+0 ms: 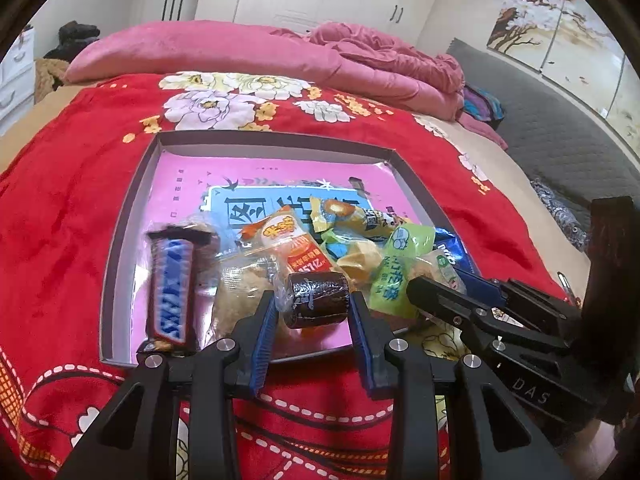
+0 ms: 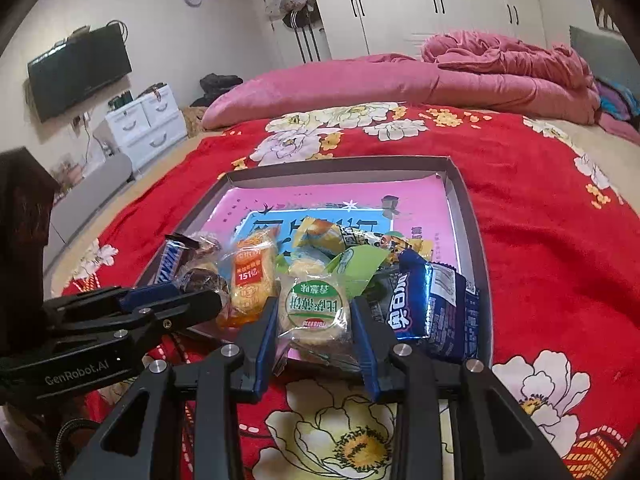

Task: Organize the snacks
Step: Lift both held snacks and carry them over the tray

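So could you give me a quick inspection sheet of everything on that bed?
Surface: red floral blanket on a bed.
Job's things: shallow grey cardboard tray with pink lining holds piled snacks, among them a brown Snickers bar and a blue Oreo pack.
Clutter: crumpled pink quilt.
Grippers: left gripper brackets a dark round wrapped cake; right gripper brackets a round green-labelled pastry.
Cables: nothing seen.
Surroundings: white wardrobes, wall television.

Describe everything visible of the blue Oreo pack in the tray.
The Oreo pack is a crinkled, glossy dark-blue wrapper with white lettering and a printed label panel. It lies tilted at the tray's near right corner, against the side wall, beside the green-labelled round cake framed by the right gripper. No gripper touches it.
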